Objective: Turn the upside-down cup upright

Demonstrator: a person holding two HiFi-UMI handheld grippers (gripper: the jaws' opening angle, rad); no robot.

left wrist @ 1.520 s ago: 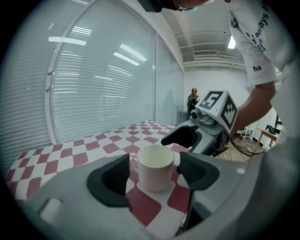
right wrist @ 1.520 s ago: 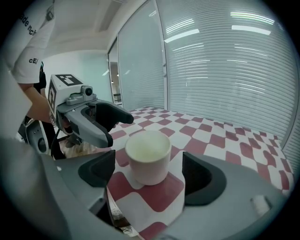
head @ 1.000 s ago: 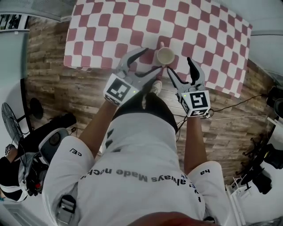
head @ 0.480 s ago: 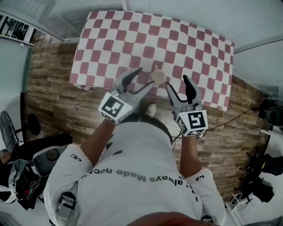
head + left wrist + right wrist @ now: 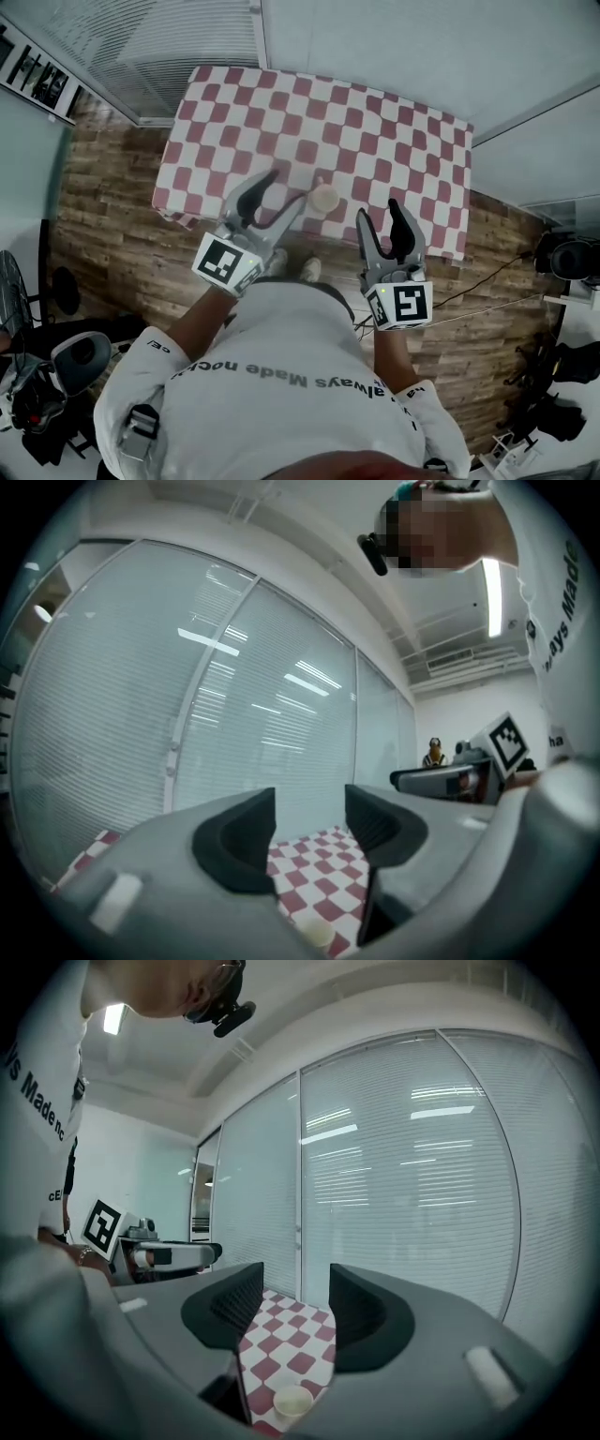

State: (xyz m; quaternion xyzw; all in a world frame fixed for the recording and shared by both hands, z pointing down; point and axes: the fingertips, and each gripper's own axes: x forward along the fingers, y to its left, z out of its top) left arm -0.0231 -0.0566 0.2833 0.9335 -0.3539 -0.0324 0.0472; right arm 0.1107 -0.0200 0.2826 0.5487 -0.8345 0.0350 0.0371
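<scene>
Upright cup [image 5: 323, 199] on checkered table [image 5: 375, 122] — left gripper [image 5: 286, 186], right gripper [image 5: 378, 210], jaws just narrowed

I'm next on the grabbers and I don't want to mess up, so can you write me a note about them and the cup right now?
Left gripper: jaws apart, have just been closing, nothing between them; raised clear of the cup.
Right gripper: the same, empty.
Cup: stands upright, mouth up, near the front edge of the checkered table; neither gripper touches it.
Done: the cup looks turned upright and released.
Left: nothing that shows, probably just lower the grippers.
</scene>
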